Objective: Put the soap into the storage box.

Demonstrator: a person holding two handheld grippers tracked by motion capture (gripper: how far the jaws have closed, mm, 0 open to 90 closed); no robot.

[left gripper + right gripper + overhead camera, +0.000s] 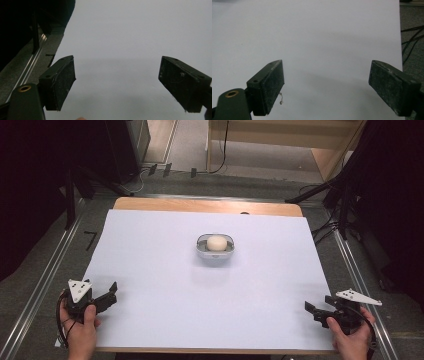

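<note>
Pale lavender-white sheet (165,285) over a tan wooden surface (150,204). Cream-white round lump (216,242) in a grey-and-clear dish (200,249). Black left gripper (111,294) and right gripper (311,309), each with a white three-cornered plate.

High view looks down and forward over the whole table (150,270); both gripper views skim close above its white top.

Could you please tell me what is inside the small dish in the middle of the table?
The dish holds one pale, rounded lump, sitting centrally. Whatever lies beneath the lump is covered.
</note>
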